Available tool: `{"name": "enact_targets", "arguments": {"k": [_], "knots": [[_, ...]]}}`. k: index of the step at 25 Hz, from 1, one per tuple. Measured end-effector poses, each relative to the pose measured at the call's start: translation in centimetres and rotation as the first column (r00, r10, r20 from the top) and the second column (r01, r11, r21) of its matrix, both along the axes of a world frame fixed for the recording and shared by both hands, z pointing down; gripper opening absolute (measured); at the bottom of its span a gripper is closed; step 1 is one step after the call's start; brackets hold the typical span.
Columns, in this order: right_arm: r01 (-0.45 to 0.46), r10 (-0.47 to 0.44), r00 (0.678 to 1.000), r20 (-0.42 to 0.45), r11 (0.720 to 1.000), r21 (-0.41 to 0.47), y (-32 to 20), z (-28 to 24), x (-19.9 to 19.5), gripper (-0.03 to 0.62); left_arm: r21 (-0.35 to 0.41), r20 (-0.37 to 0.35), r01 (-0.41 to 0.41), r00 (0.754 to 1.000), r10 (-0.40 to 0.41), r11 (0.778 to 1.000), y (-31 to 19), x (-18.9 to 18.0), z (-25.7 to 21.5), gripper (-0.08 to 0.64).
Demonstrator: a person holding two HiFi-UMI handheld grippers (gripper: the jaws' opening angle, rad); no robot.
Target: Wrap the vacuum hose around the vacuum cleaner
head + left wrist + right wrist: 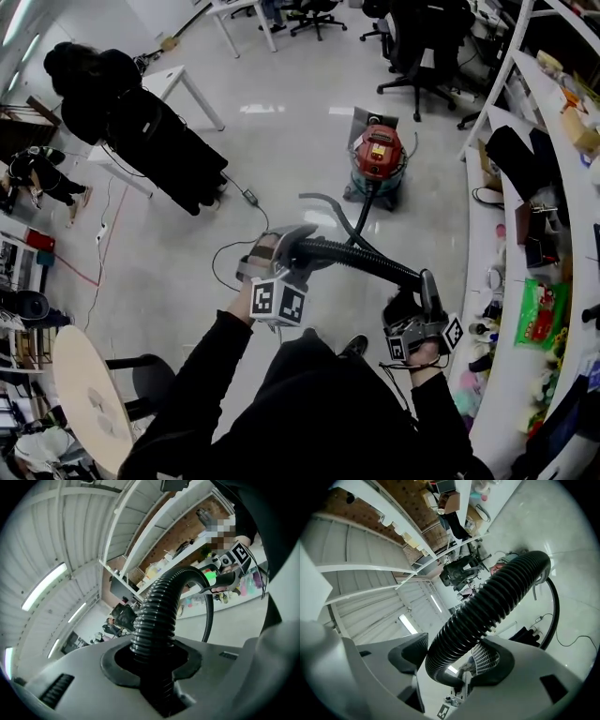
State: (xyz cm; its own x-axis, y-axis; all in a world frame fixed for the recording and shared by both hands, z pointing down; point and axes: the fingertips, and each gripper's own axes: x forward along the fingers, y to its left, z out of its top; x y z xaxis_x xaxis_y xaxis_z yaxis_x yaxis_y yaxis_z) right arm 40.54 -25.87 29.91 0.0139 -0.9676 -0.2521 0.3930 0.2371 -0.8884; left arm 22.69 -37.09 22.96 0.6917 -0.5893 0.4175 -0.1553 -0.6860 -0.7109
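With the left tool (286, 251) clamped on the vacuum hose (366, 258) and the right tool (429, 286) open loosely around it, feed slack toward the vacuum cleaner (377, 157).

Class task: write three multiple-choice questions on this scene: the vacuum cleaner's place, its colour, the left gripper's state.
1. Where does the vacuum cleaner stand?
A. on the floor
B. on a shelf
C. on a round table

2. What colour is its top?
A. blue
B. red
C. yellow

3. The left gripper is:
A. open, empty
B. shut, empty
C. shut on the hose

Answers:
1 A: it stands on the pale floor ahead of the person.
2 B: the head view shows a red top.
3 C: its jaws clamp the black ribbed hose.
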Motion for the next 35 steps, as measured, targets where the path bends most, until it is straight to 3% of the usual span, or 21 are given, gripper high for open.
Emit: {"name": "enact_targets", "arguments": {"k": [5,8,13,15,16,18,20,21,22,23,24,25,27,28,29,30,31,32,33,34,35], "knots": [[-0.016,0.018,0.999,0.035,0.999,-0.042,1.8,2.9,1.5,0.282,0.041,0.087,-0.128,0.989,0.124,0.991,0.0,3.4,0.9,0.13],[-0.046,0.044,0.999,-0.021,0.996,-0.074,2.4,4.2,2.7,0.284,0.037,0.105,-0.189,0.977,0.185,0.981,0.4,4.9,2.0,0.13],[-0.066,0.045,0.994,-0.097,0.972,-0.225,2.6,6.7,4.3,0.291,-0.057,0.097,-0.254,0.961,0.258,0.966,0.5,5.9,5.5,0.13],[-0.096,0.075,0.989,-0.127,0.981,-0.171,1.9,4.9,4.6,0.305,-0.133,0.06,-0.237,0.967,0.246,0.962,-0.9,6.0,6.9,0.13],[-0.114,0.1,0.986,-0.131,0.987,-0.111,1.5,3.5,4.7,0.392,-0.177,0.034,-0.206,0.976,0.215,0.962,-2.3,5.8,7.5,0.13],[-0.143,0.137,0.983,-0.124,0.989,-0.036,1.6,1.8,4.9,0.399,-0.253,-0.006,-0.134,0.991,0.137,0.958,-5.6,5.3,8.8,0.13],[-0.125,0.095,0.958,-0.27,0.988,-0.095,2.0,2.7,4.7,0.397,-0.256,0.002,-0.125,0.991,0.13,0.958,-7.8,5.2,9.3,0.13],[-0.107,0.038,0.914,-0.404,0.983,-0.149,1.8,3.3,4.4,0.397,-0.237,0.028,-0.14,0.988,0.151,0.961,-8.5,5.4,9.5,0.13],[-0.093,-0.034,0.836,-0.548,0.975,-0.201,1.3,3.6,4.2,0.396,-0.215,0.063,-0.158,0.982,0.175,0.964,-9.1,5.8,9.7,0.13],[-0.085,-0.112,0.723,-0.681,0.965,-0.249,0.5,3.7,3.9,0.396,-0.196,0.105,-0.175,0.974,0.199,0.965,-9.6,6.2,10.0,0.13],[-0.082,-0.196,0.579,-0.791,0.952,-0.295,-0.6,3.6,3.6,0.396,-0.186,0.148,-0.189,0.965,0.218,0.964,-10.0,6.6,10.7,0.13],[-0.083,-0.277,0.403,-0.872,0.938,-0.337,-1.9,3.5,3.2,0.396,-0.186,0.184,-0.197,0.956,0.231,0.963,-10.3,6.8,11.4,0.13],[-0.095,-0.385,-0.028,-0.923,0.92,-0.381,-5.8,2.7,1.8,0.397,-0.202,0.222,-0.195,0.945,0.239,0.96,-10.8,7.4,12.6,0.13],[-0.106,-0.396,-0.248,-0.884,0.918,-0.381,-8.3,2.1,0.8,0.397,-0.208,0.23,-0.199,0.941,0.246,0.958,-11.0,7.8,12.9,0.13],[-0.121,-0.383,-0.446,-0.809,0.922,-0.369,-10.8,1.5,-0.2,0.397,-0.212,0.236,-0.212,0.936,0.26,0.954,-11.1,8.4,13.0,0.13],[-0.142,-0.356,-0.611,-0.707,0.928,-0.345,-13.3,1.2,-1.0,0.397,-0.218,0.242,-0.229,0.929,0.28,0.949,-11.1,9.2,12.8,0.13],[-0.171,-0.33,-0.739,-0.588,0.935,-0.31,-15.6,1.1,-1.4,0.397,-0.227,0.249,-0.25,0.919,0.304,0.941,-11.1,9.9,12.5,0.13],[-0.206,-0.312,-0.831,-0.461,0.942,-0.266,-17.9,1.1,-1.4,0.397,-0.239,0.256,-0.272,0.908,0.331,0.932,-11.1,10.5,12.1,0.13],[-0.239,-0.307,-0.889,-0.34,0.944,-0.227,-19.8,1.6,-1.1,0.397,-0.253,0.261,-0.296,0.896,0.359,0.921,-11.1,11.0,11.8,0.13],[-0.267,-0.314,-0.918,-0.243,0.941,-0.209,-21.3,2.4,-0.5,0.397,-0.269,0.262,-0.318,0.884,0.387,0.909,-11.2,11.3,11.5,0.13],[-0.293,-0.333,-0.925,-0.185,0.932,-0.216,-22.3,3.3,0.2,0.397,-0.286,0.261,-0.34,0.872,0.414,0.896,-11.3,11.5,11.0,0.13]]}}
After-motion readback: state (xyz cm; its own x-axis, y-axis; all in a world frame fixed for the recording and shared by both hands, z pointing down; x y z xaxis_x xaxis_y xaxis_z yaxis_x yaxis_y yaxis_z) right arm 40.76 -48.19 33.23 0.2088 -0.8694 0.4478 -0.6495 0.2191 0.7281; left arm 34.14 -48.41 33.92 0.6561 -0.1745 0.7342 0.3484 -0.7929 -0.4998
